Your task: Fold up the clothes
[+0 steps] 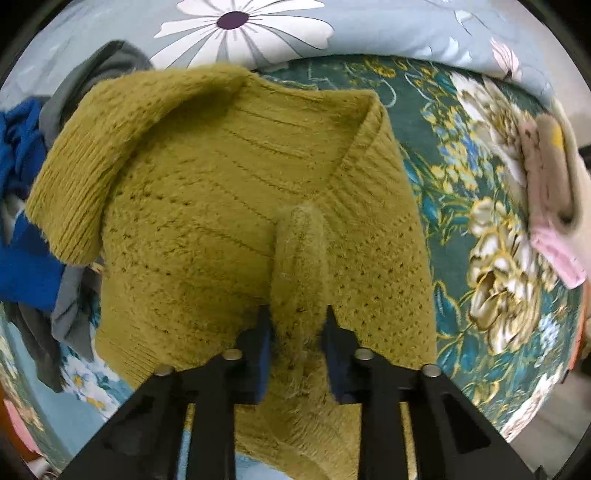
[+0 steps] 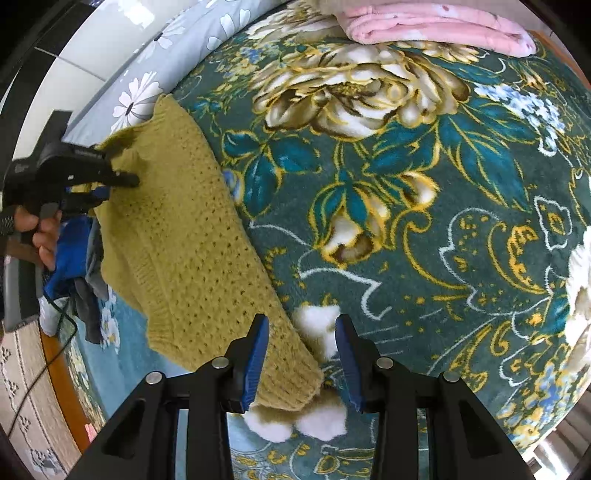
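Observation:
An olive-green knit sweater point(image 1: 207, 206) lies on a teal floral blanket point(image 1: 461, 177), one sleeve folded over at the upper left. My left gripper point(image 1: 298, 317) is shut on a pinched ridge of the sweater's knit. In the right wrist view the sweater point(image 2: 184, 258) stretches from my left gripper point(image 2: 110, 184) at the left down to my right gripper point(image 2: 301, 354). My right gripper is open, its blue pads on either side of the sweater's ribbed corner point(image 2: 291, 380), not clamping it.
A pile of blue and grey clothes point(image 1: 33, 236) lies left of the sweater. Folded pink and cream clothes point(image 1: 550, 192) sit at the right, also at the top of the right wrist view point(image 2: 436, 22). A grey daisy-print sheet point(image 1: 258, 26) lies beyond the blanket.

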